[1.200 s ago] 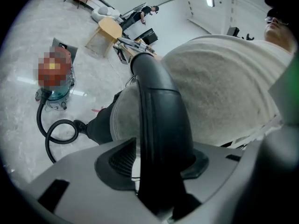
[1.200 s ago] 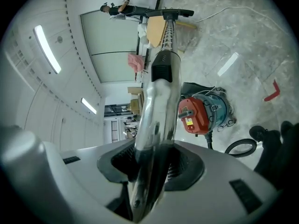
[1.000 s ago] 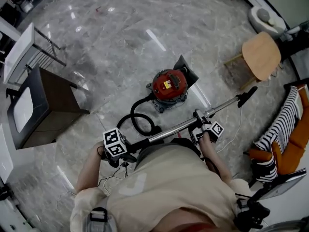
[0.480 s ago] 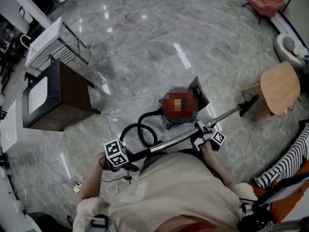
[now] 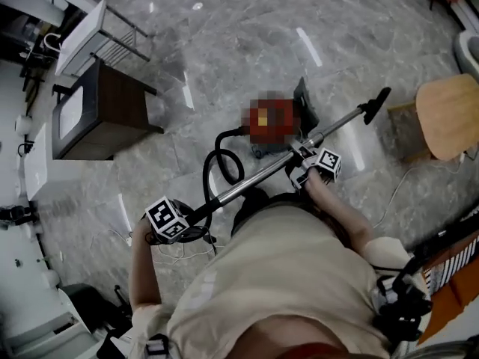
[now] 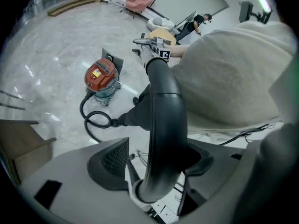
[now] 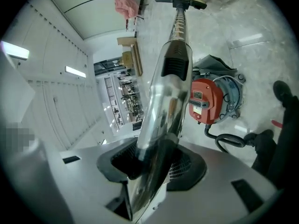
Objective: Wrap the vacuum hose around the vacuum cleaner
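Observation:
The red vacuum cleaner (image 5: 271,123) stands on the marble floor, and its black hose (image 5: 221,163) loops from it towards me. The hose's curved black handle tube (image 6: 163,125) runs between the jaws of my left gripper (image 6: 156,162). Those jaws have just been opening: floor shows between the left pad and the tube. My right gripper (image 7: 154,164) is shut on the shiny metal wand (image 7: 170,92), which ends in the black nozzle (image 7: 180,3). In the head view the wand (image 5: 251,185) slants from the left gripper (image 5: 187,226) past the right gripper (image 5: 303,163) to the nozzle (image 5: 376,103).
A dark wooden cabinet (image 5: 105,111) and a white rack (image 5: 86,32) stand at the left. A wooden stool (image 5: 449,118) is at the right, and a black flat part (image 5: 305,99) leans beside the vacuum. Thin cables (image 5: 179,249) lie by my feet.
The wand has swung steeper across the picture, its nozzle end now higher and nearer the vacuum. Both grippers shifted with it, and the head view has moved leftward over the floor.

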`<action>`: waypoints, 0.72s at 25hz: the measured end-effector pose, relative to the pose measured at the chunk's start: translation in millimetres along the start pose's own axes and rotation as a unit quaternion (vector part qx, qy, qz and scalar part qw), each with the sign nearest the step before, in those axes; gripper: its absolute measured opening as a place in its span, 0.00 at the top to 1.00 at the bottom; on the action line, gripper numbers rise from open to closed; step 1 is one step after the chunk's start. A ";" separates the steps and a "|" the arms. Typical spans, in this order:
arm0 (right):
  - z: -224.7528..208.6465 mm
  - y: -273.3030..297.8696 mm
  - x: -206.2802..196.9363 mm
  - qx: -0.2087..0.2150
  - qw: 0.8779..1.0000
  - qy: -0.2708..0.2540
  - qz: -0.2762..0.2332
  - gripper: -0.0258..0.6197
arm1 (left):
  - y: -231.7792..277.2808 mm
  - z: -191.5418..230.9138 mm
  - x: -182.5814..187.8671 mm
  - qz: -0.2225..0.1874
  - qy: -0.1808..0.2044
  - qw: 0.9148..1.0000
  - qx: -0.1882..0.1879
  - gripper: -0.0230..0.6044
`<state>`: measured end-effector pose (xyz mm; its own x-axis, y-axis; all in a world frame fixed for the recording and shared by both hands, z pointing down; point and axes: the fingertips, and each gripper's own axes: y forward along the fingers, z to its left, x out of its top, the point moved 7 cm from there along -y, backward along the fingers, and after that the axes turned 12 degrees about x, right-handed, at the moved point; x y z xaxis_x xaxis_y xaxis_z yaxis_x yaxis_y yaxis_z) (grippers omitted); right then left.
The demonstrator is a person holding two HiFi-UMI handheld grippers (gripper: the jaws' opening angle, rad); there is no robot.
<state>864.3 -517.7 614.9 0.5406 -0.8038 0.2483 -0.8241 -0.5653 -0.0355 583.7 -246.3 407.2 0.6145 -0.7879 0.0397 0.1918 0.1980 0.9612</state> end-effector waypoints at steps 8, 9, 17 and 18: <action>0.4 4.0 3.8 -0.004 1.000 0.011 0.027 0.73 | -50.0 -38.2 21.3 -0.039 -0.026 0.993 0.105 0.48; 3.7 4.0 4.5 -0.006 0.999 0.008 0.033 0.72 | -54.0 -40.7 30.6 -0.066 -0.031 0.992 0.100 0.48; 30.7 11.8 4.4 0.004 0.995 -0.015 0.097 0.73 | 5.8 -43.6 147.0 -0.209 -0.052 0.976 -0.014 0.48; 33.5 12.6 8.4 0.006 0.994 -0.023 0.104 0.73 | 17.1 -41.4 159.8 -0.213 -0.055 0.975 -0.030 0.48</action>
<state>864.2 -537.8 584.1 0.3667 -0.9108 0.1896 -0.9169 -0.3884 -0.0923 716.8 -344.6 418.6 0.3843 -0.8628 -0.3286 0.4585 -0.1305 0.8790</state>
